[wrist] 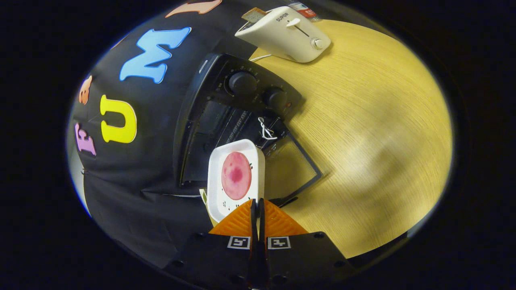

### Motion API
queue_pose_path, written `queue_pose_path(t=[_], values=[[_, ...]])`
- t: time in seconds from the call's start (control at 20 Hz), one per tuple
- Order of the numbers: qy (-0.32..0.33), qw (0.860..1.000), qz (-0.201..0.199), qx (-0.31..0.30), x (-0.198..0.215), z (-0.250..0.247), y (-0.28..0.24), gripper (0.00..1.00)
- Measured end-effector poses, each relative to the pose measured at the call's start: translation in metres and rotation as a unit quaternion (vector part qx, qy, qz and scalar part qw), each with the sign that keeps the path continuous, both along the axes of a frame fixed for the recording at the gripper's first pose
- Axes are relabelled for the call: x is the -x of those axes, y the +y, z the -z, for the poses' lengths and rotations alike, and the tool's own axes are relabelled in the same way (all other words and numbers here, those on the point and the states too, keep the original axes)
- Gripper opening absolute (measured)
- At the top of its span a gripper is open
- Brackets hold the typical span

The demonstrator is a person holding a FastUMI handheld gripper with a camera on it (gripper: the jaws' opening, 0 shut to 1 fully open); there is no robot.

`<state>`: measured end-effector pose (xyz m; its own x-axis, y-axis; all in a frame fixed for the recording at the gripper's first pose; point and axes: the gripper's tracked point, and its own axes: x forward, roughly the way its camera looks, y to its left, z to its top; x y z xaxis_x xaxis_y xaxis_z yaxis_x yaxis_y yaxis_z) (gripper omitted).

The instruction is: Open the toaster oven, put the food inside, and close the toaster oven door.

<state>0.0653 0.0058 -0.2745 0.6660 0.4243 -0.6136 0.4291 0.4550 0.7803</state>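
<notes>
Your gripper [257, 209] has its jaws pinched tight on the plate [236, 177] with food [236, 175], just in front of the open oven [225, 121] on the table [363, 141].

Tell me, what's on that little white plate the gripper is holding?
The white plate, pinched at its near rim by the gripper, carries one round pink slice of meat. The slice hides the plate's middle.

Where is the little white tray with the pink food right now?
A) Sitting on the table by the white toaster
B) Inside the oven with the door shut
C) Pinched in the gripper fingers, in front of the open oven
C: the gripper fingers are closed on the edge of the white tray, which is held before the black toaster oven, whose door hangs open.
</notes>
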Motion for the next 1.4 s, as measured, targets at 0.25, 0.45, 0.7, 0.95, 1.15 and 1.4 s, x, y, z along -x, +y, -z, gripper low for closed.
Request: queue_pose_path(t=[0.25,0.45,0.7,0.95,1.15,1.4], values=[[-0.007,0.998,0.05,-0.022,-0.047,0.007,0.014,0.02],[-0.013,0.995,0.096,-0.026,-0.081,0.013,0.017,0.02],[-0.007,0.988,0.146,-0.04,-0.116,0.016,0.019,0.02],[-0.036,0.986,0.16,-0.031,-0.136,0.005,0.029,0.02],[-0.07,0.986,0.144,-0.037,-0.131,-0.015,0.037,0.13],[-0.092,0.991,0.096,-0.006,-0.108,-0.026,0.049,0.75]])
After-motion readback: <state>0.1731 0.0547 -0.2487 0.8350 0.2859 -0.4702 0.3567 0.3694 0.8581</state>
